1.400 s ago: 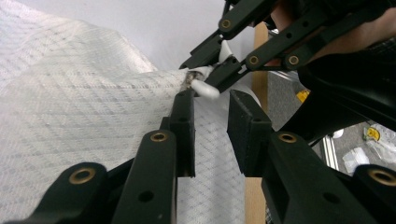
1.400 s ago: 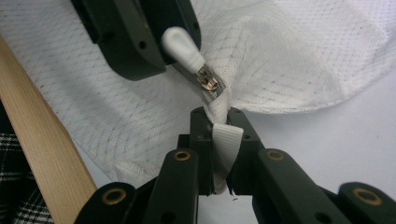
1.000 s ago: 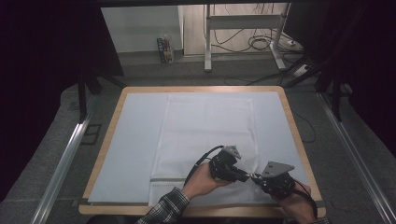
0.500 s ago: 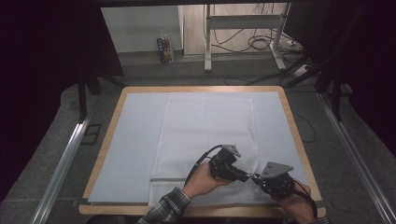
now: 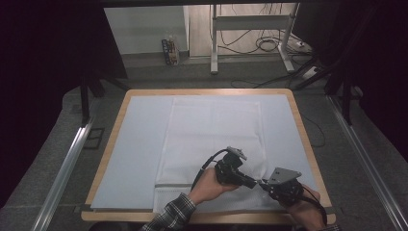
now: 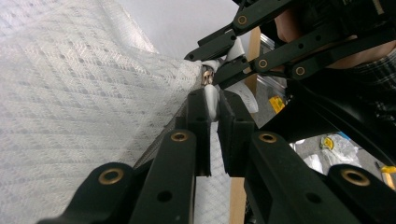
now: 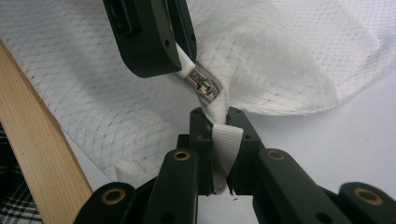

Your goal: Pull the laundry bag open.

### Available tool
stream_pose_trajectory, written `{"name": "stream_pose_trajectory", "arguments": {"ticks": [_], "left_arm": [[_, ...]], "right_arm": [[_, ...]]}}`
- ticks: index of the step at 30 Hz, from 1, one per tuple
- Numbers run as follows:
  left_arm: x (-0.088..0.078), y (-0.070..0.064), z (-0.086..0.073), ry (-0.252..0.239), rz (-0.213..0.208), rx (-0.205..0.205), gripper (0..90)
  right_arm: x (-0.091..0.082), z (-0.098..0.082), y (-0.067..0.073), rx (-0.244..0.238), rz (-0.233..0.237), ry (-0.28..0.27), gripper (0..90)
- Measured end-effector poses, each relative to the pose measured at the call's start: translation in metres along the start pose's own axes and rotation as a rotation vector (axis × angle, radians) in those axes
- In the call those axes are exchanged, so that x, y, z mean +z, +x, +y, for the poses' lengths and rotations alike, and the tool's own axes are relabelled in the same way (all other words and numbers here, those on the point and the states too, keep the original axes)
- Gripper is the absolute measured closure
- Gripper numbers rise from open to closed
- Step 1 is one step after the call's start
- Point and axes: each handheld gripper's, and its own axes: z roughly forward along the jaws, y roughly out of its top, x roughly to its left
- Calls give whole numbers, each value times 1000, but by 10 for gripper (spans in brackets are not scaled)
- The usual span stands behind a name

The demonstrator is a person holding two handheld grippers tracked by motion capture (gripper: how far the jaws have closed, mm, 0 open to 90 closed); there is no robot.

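Note:
A white mesh bag (image 5: 211,130) lies flat on the pale mat, its zipper edge toward the person. At the bag's near right corner both grippers meet tip to tip. My left gripper (image 5: 251,182) (image 6: 211,95) is shut on the white tape beside the metal zipper slider (image 7: 204,86) and its jaws have just been closing further on it. Facing it, my right gripper (image 5: 263,183) (image 7: 219,116) is shut on the white end of the zipper tape (image 7: 224,142), just past the slider. The mesh is bunched and lifted a little around the two grips.
The pale mat (image 5: 139,144) covers a wooden-edged table (image 5: 115,139). The table's wooden rim (image 7: 37,116) runs close beside the right gripper. Metal rails, a stand's legs and cables are on the dark floor beyond the far edge.

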Motion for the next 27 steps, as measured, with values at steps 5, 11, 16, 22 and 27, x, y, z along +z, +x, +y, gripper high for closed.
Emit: {"name": "stream_pose_trajectory", "arguments": {"ticks": [5,11,16,22,27], "left_arm": [[1,-3,0,-2,51,22,851],[-1,-3,-1,4,40,39,874],[0,-3,-1,4,38,35,874],[2,-3,-2,4,29,41,874],[1,-4,-3,3,46,59,876]], "right_arm": [[0,1,0,1,-3,-1,815],[0,0,-1,11,5,-10,755],[1,1,-2,7,-6,-47,631],[5,3,-1,-16,16,-16,801],[5,4,-1,-8,19,-1,833]]}}
